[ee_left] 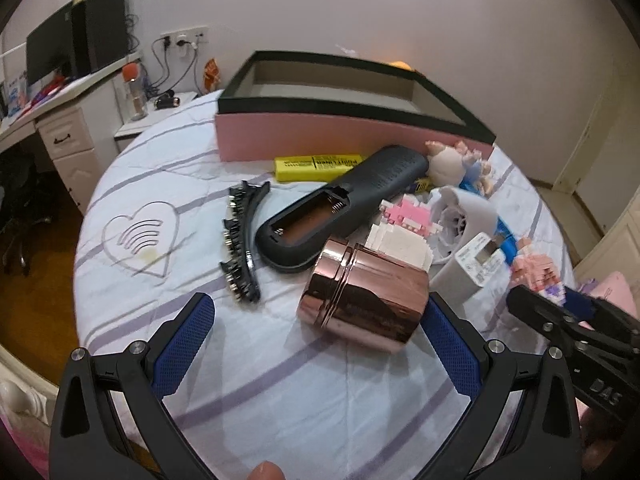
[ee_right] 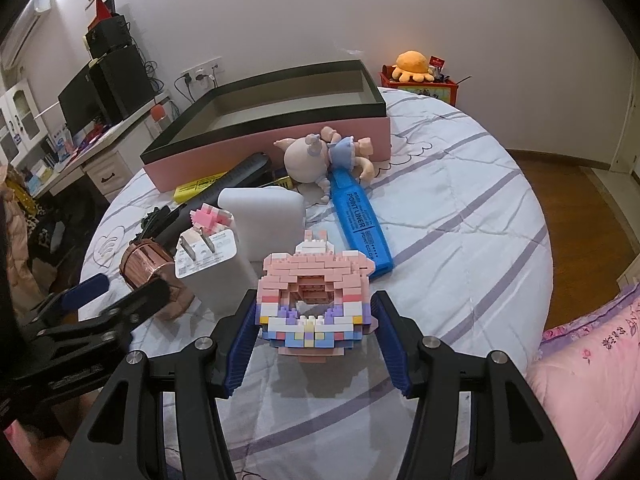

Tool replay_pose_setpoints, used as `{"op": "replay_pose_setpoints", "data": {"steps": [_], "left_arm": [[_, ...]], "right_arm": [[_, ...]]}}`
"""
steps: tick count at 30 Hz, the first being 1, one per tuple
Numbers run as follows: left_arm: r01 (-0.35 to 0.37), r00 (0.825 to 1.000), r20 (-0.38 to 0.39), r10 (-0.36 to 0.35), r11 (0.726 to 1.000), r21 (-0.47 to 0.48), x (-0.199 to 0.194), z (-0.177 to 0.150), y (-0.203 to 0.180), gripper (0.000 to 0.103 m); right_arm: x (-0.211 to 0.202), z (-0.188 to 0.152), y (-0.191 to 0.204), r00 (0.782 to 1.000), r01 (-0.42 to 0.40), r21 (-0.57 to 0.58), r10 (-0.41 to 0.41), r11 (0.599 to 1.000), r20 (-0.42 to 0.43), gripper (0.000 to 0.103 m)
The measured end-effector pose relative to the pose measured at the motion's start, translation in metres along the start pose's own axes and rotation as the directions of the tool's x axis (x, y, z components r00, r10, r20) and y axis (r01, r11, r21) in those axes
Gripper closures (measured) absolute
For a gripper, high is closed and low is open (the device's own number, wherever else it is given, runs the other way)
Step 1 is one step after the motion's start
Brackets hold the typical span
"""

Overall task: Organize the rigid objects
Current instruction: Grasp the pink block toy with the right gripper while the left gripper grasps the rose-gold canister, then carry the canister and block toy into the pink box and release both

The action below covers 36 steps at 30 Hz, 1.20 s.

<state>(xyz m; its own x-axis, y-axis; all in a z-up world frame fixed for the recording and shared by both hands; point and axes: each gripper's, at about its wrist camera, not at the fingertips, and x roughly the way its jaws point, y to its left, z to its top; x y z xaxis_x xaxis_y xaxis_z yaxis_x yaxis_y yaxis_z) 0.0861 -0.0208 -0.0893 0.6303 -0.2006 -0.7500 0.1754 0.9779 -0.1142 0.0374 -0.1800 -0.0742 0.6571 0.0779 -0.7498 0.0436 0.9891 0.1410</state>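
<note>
Here, the round bed with a white sheet striped in pale purple (ee_left: pixel 320 392) carries everything. Far beyond both pairs of jaws stands the big shallow pink cardboard box with a black rim (ee_left: pixel 344 136), open at the top, and nothing can be seen inside it.

Ahead of the left gripper (ee_left: pixel 320 320) lies the dark grey plastic remote control (ee_left: pixel 340 204), back side up, with the battery bay uncovered. The shiny rose-gold metal cylinder (ee_left: pixel 362 300) lies on its side between the spread jaws of the left gripper, close to the right blue pad; the left pad is well apart from it. Whether the right pad touches it, I cannot tell. To the left of these jaws and further out is the black toothed hair clip (ee_left: pixel 240 240). The yellow highlighter pen (ee_left: pixel 316 166) lies just before the box.

The right gripper (ee_right: pixel 316 344) has its jaws partly spread around the pastel pink, white and purple brick-built figure (ee_right: pixel 314 300). The left pad is at the figure's side; the right pad seems a little apart. Beyond these jaws lie the white plug charger (ee_right: pixel 212 264), the blue highlighter pen (ee_right: pixel 360 220) and the small doll in a blue dress (ee_right: pixel 324 156).
</note>
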Motion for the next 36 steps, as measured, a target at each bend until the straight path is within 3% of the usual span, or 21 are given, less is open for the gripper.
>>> {"op": "replay_pose_setpoints", "data": {"steps": [5, 7, 9, 10, 14, 28, 36], "left_arm": [[0.014, 1.0, -0.008, -0.014, 1.0, 0.02, 0.01, -0.002, -0.003, 0.012], [0.027, 1.0, -0.005, -0.027, 0.999, 0.019, 0.009, -0.002, -0.003, 0.024], [0.018, 1.0, 0.001, -0.018, 1.0, 0.014, 0.008, -0.002, -0.002, 0.044], [0.025, 1.0, -0.002, -0.025, 1.0, 0.01, 0.008, -0.002, -0.001, 0.046], [0.058, 0.998, 0.002, -0.058, 0.998, -0.008, 0.006, -0.001, 0.006, 0.046], [0.025, 1.0, -0.008, -0.025, 1.0, 0.001, -0.015, -0.007, 0.001, 0.046], [0.023, 1.0, -0.002, -0.023, 1.0, -0.005, -0.045, 0.024, 0.002, 0.046]], "right_arm": [[0.0, 0.0, -0.001, 1.0, 0.004, 0.0, -0.004, 1.0, -0.002, 0.046], [0.001, 0.0, -0.001, 1.0, 0.004, 0.0, -0.004, 1.0, -0.003, 0.046], [0.001, 0.0, -0.001, 1.0, 0.004, 0.0, -0.004, 1.0, -0.003, 0.046], [0.001, 0.0, 0.0, 1.0, 0.003, -0.001, -0.003, 1.0, -0.003, 0.046], [0.001, 0.0, 0.001, 1.0, 0.001, -0.005, -0.001, 1.0, -0.004, 0.046], [-0.009, 0.003, 0.005, 1.0, 0.001, -0.008, -0.001, 1.0, 0.003, 0.046], [-0.029, 0.029, 0.015, 1.0, -0.014, -0.024, 0.015, 1.0, 0.013, 0.046]]}}
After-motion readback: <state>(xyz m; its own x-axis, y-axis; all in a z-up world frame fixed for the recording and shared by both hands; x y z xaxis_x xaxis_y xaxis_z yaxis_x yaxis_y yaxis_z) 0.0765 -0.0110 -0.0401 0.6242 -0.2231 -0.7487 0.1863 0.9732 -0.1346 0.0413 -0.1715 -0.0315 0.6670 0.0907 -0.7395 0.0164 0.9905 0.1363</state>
